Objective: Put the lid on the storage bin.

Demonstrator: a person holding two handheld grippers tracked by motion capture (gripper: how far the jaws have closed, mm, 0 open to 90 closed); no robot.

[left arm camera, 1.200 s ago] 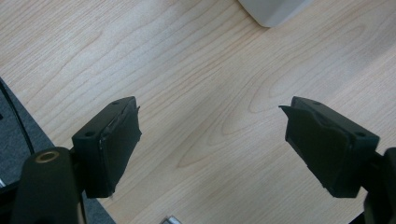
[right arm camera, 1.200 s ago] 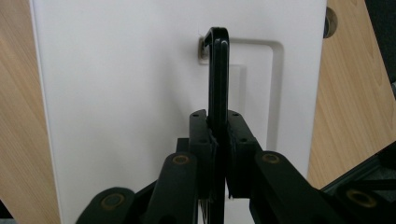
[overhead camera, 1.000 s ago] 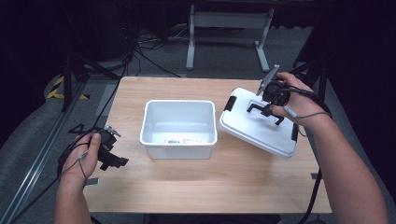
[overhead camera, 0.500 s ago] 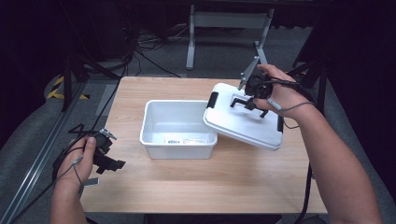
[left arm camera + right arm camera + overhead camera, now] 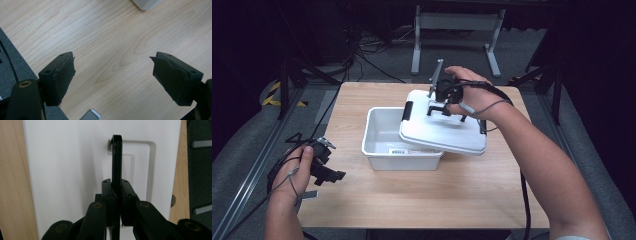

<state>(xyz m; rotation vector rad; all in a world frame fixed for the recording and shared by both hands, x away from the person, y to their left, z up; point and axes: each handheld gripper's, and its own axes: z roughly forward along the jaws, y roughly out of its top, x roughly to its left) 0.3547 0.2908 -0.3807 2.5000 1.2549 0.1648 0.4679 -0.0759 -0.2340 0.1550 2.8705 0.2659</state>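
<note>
Gripping the black handle (image 5: 116, 157) of the white lid (image 5: 442, 127), the right hand-held gripper (image 5: 443, 106) has its jaws clenched on that thin upright bar, as the right gripper view shows plainly. In the high view the lid hangs tilted over the right part of the white bin (image 5: 384, 137), its low near edge reaching past the bin's right wall and its black latch (image 5: 407, 110) sitting over the bin's open inside; whether the lid touches the rim cannot be told. The bin stands near the middle of the desk (image 5: 437, 195), with a wide bare stretch of wood between it and the near edge, a narrower strip behind it toward the far edge, and free wood to the right under the person's forearm. The left hand-held gripper (image 5: 324, 165) rests at the desk's left edge, well apart from the bin, its jaws spread wide with nothing between them; the left gripper view shows bare wood grain under them and a corner of the bin at the top. Compared with a second ago, the lid has come leftward from the right side of the desk, where it lay clear of the bin, to overlap the bin's right half, while the left hand-held gripper has kept its place.
</note>
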